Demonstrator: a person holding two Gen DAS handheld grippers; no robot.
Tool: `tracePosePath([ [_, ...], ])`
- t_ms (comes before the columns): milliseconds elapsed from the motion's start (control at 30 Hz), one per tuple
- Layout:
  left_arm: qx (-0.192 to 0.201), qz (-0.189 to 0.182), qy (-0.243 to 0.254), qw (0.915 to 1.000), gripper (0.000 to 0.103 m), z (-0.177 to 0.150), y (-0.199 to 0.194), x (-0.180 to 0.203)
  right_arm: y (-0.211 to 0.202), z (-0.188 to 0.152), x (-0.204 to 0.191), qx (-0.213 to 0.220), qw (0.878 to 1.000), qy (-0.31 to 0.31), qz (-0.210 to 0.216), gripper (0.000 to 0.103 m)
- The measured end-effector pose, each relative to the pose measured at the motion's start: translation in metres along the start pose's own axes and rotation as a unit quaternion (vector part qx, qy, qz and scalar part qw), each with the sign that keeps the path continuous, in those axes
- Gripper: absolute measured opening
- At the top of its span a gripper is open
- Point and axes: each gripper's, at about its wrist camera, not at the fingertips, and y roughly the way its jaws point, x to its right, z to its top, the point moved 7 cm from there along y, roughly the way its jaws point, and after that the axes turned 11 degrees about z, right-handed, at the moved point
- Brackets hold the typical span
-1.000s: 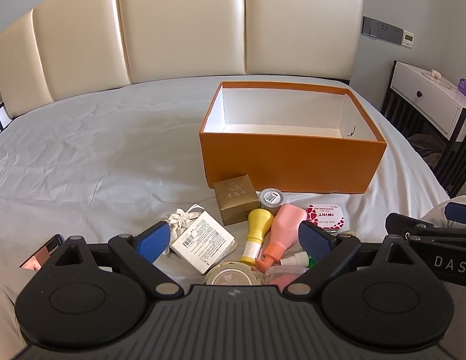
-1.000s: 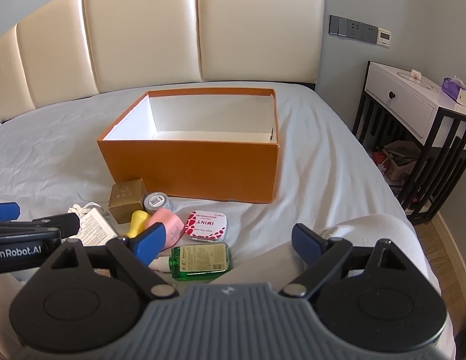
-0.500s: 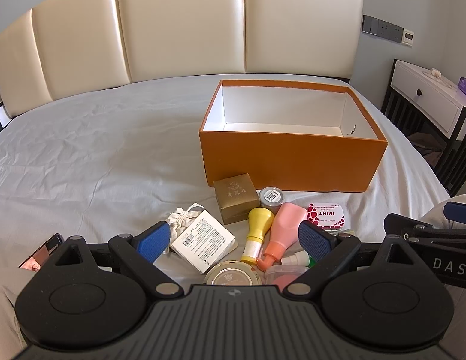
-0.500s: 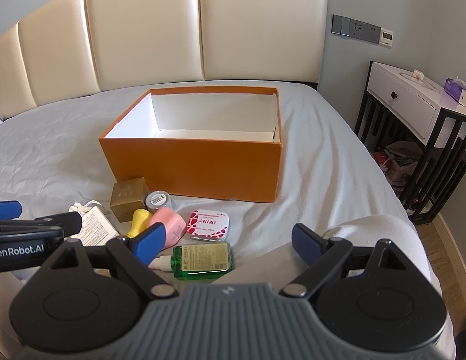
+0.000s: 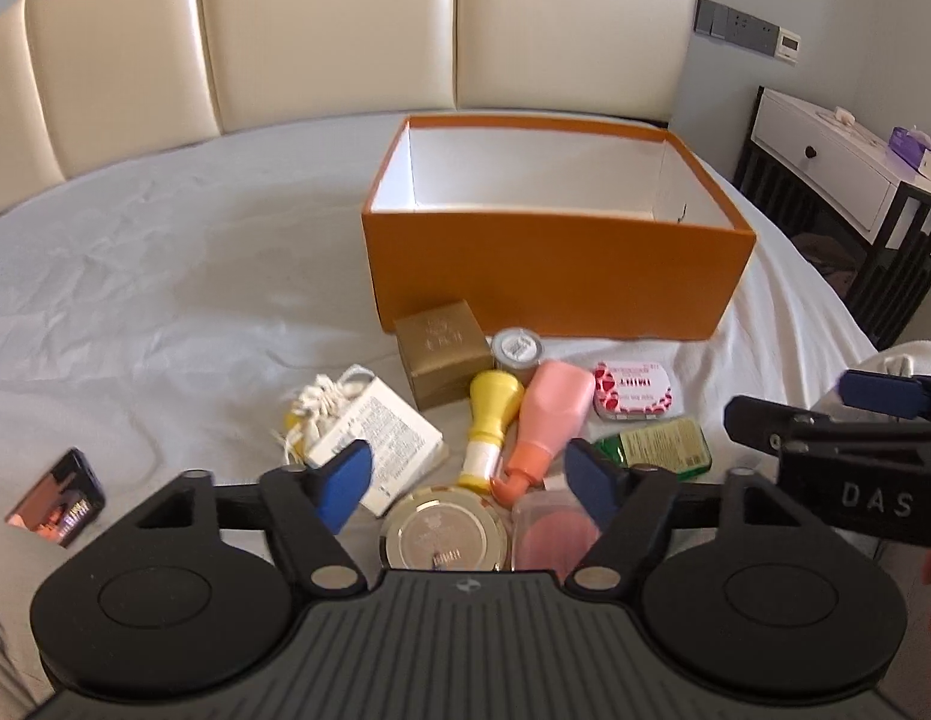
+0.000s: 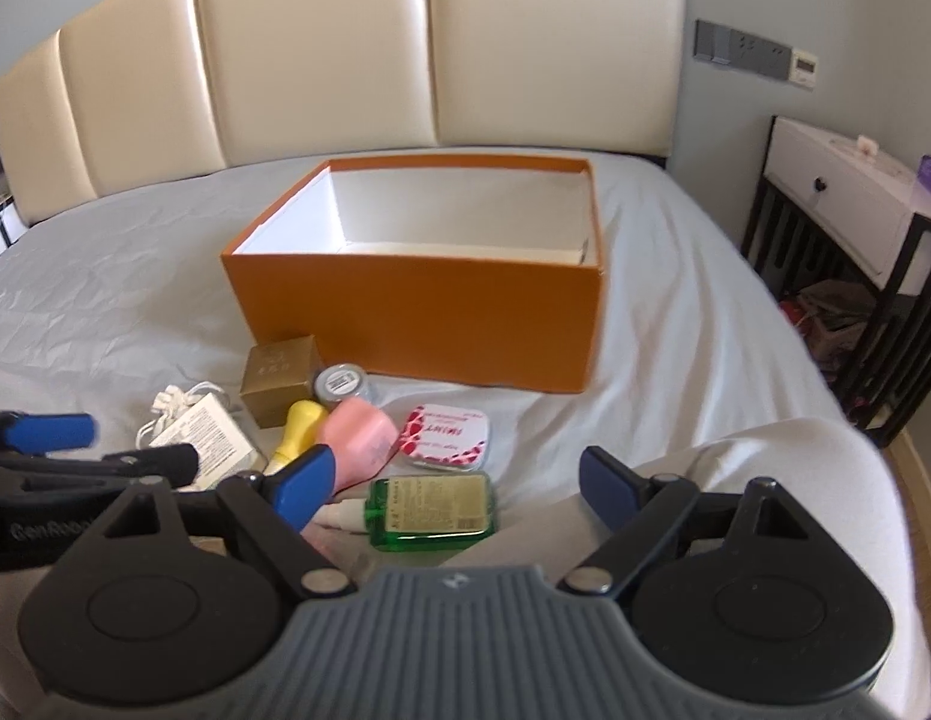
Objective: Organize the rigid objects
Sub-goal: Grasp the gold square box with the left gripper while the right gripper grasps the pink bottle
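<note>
Left wrist view: my left gripper (image 5: 468, 477) and right gripper (image 6: 447, 483) both gape, holding nothing, poised over the clutter fronting the orange box (image 5: 549, 276), ready for picking.

An open orange cardboard box (image 5: 555, 276) with a white inside sits upright on the bed. Just before it lie a gold cube box (image 5: 444, 354), a yellow bottle (image 5: 492, 414), a pink bottle (image 5: 549, 414), a red-patterned mint tin (image 5: 633, 390) and a green flat bottle (image 6: 432, 510).
</note>
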Motion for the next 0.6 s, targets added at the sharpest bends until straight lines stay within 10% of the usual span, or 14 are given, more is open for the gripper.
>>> tracePosePath([
  [300, -0.021, -0.031, -0.001, 0.9993, 0.053, 0.001, 0.028, -0.013, 0.039, -0.005, -0.015, -0.042, 0.998, -0.001, 0.046, 0.054],
  [600, -0.054, 0.005, 0.016, 0.9984, 0.054, 0.031, 0.075, -0.018, 0.097, 0.007, -0.03, -0.086, 0.992, 0.025, 0.086, 0.046],
])
